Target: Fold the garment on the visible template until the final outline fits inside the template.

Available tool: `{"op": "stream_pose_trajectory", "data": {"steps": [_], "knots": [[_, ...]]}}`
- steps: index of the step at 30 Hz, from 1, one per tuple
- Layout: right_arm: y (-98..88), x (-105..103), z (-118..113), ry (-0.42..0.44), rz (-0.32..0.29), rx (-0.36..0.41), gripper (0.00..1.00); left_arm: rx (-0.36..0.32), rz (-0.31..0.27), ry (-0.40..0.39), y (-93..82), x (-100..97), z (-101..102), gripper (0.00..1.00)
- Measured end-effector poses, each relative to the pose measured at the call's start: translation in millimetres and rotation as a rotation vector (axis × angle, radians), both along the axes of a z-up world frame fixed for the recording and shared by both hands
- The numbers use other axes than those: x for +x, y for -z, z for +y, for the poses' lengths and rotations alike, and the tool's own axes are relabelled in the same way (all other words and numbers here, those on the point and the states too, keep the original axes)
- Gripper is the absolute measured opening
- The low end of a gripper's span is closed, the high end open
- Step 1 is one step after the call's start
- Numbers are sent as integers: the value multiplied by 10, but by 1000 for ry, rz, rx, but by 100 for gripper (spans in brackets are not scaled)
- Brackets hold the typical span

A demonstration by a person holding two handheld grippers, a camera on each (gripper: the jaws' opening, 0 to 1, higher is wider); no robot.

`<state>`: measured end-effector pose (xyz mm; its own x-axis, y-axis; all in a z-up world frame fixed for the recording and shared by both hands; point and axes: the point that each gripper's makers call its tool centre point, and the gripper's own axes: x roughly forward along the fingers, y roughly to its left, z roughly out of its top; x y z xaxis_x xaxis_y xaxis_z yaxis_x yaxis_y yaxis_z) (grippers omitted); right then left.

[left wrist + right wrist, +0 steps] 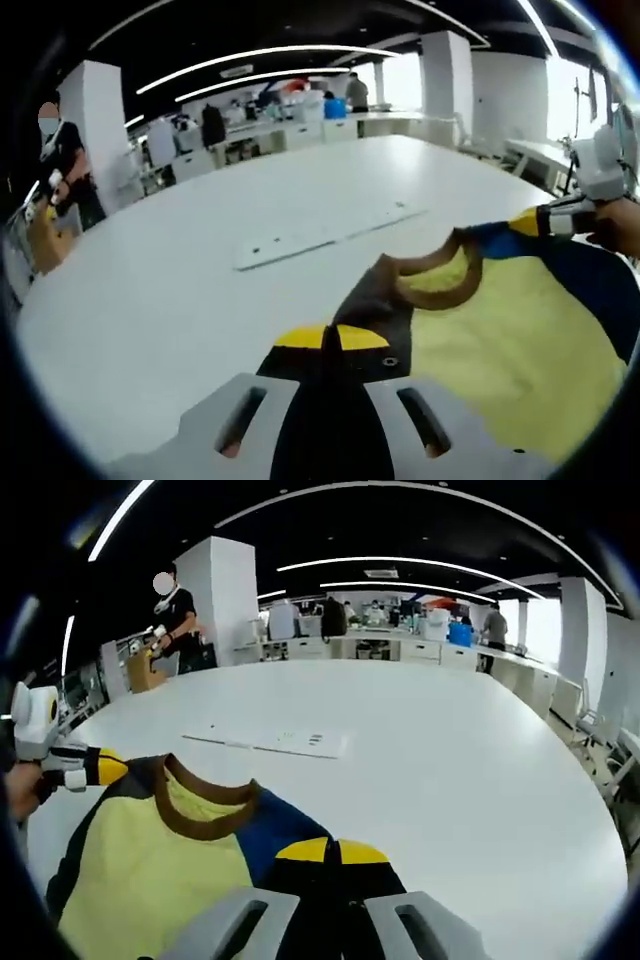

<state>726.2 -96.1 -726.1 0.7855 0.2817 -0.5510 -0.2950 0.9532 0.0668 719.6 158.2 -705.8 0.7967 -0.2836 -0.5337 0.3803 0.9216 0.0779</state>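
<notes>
Left tongs [333, 338] and right tongs [332, 852] each pinch the yellow, brown-collared garment [160, 865] above the white table [430, 750]

The garment's [500, 340] lower part is cut off below.

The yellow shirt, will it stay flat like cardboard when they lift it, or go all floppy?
Probably floppy: the yellow shirt already sags between the left gripper and right gripper pinching its shoulders. It looks light, thin cloth. It'll likely drape and wrinkle rather than slide stiffly on the white table.
</notes>
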Motion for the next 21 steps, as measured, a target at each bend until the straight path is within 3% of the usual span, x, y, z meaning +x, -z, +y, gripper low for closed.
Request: {"op": "stream_pose_trajectory", "data": {"steps": [5, 9, 14, 19, 21], "knots": [[-8, -24, 0, -26, 6, -8, 1, 11, -14, -1, -30, 12, 25, 0], [-44, -54, -23, -16, 16, 5, 24, -1, -29, -18, -120, 2, 91, 9], [-138, -167, 36, -43, 39, 61, 30, 11, -47, -27, -225, -62, 171, 23], [-282, -278, 136, -110, 9, 53, 56, -19, -54, -36, -345, -193, 234, 35], [-345, -324, 173, -133, 0, 60, 64, -29, -58, -46, -377, -236, 265, 45]]}}
